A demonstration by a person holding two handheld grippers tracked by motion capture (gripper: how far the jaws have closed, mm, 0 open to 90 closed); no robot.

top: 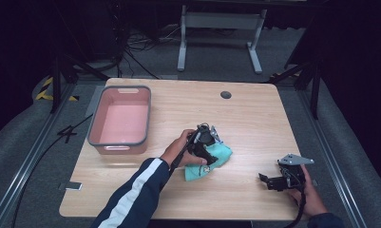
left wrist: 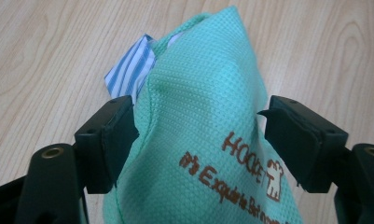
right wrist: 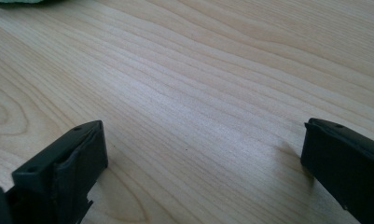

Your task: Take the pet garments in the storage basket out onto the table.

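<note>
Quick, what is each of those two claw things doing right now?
Left gripper: open around the green cloth bag; one pad brushes it, no grip.
Right gripper: open wide, empty, over the table.

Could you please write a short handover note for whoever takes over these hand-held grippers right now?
Left hand-held gripper: jaws apart around the green bag; the left pad touches it, the right pad has a gap, so it is not clamped.
Right hand-held gripper: open, with nothing between its jaws, low over bare table at the near right.
The bag lies on the table, striped cloth poking from its top.
Pink bin: far left, nothing in it.
Done: nothing binned. Left: probably grip the bag and move it, perhaps to the bin.
</note>
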